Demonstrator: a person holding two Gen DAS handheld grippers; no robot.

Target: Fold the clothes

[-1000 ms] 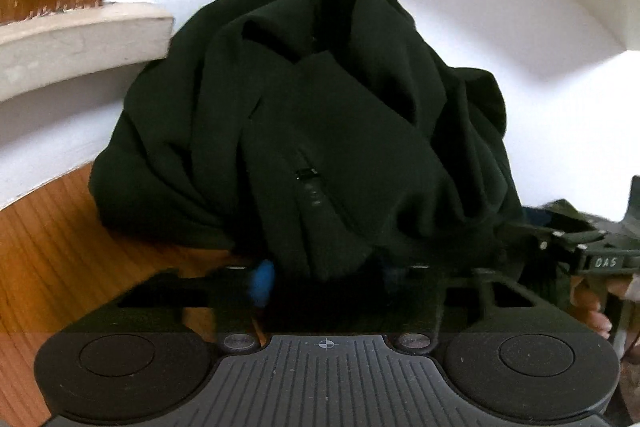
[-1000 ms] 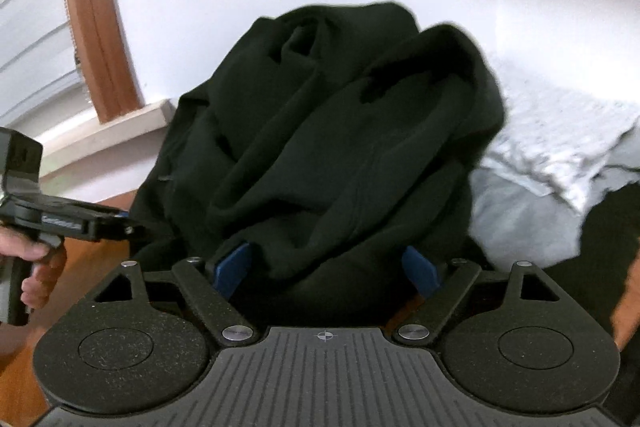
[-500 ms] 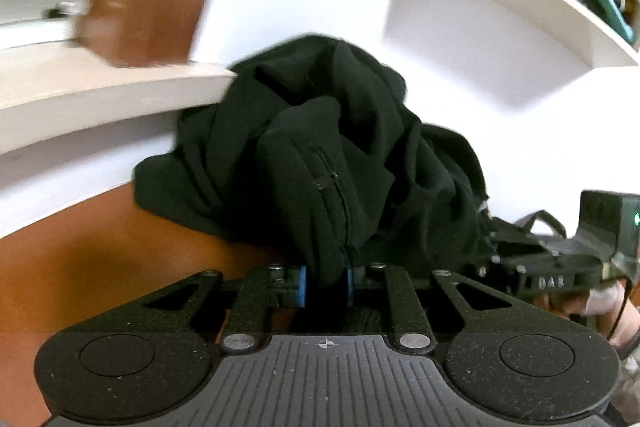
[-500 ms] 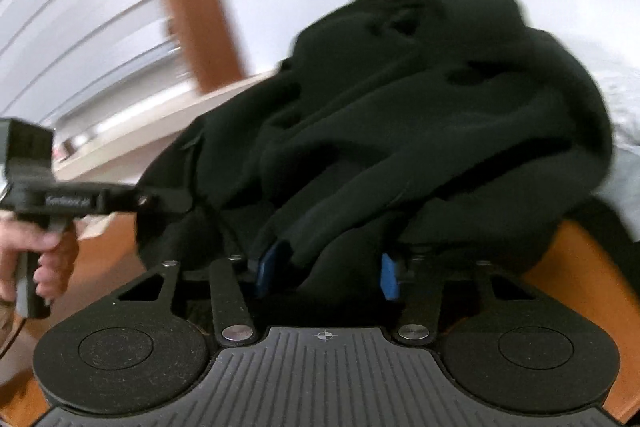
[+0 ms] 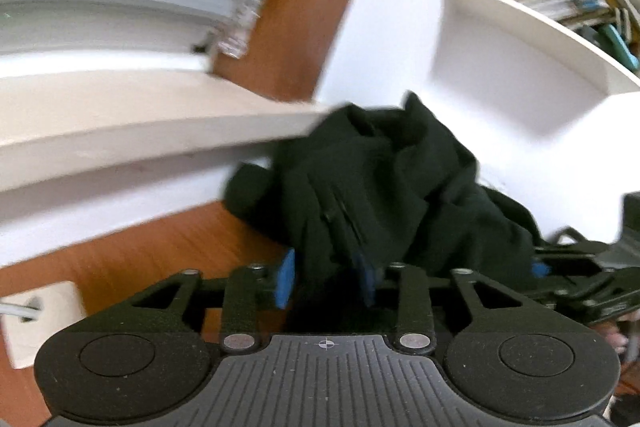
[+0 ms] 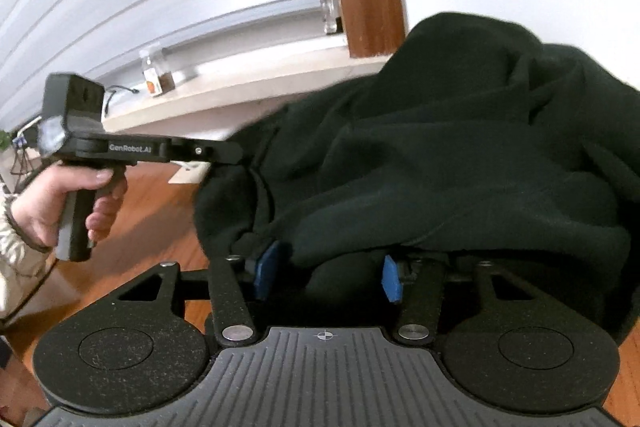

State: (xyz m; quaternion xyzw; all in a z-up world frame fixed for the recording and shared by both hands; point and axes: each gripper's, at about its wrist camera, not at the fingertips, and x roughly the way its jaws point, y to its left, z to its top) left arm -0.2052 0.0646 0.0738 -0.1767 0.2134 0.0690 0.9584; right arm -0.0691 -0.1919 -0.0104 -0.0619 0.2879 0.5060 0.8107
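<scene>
Wooden floor (image 5: 160, 251) fills lower left; soft, limp black garment (image 5: 392, 195) bunches centre, gripped best at an edge. Left gripper (image 5: 326, 281) has just been opening, its jaws loose around a fold; right gripper (image 6: 328, 277) pinches thick cloth.

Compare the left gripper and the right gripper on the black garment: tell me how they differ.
The left gripper's jaws have just been opening, one blue pad standing clear of the black garment; the right gripper's jaws closed, then eased slightly, and look pressed on a thick fold. Only a thin strip lies between the left gripper's jaws; the right gripper's are draped by the bulk. Shared: blue pads, both at the garment's near edge.
</scene>
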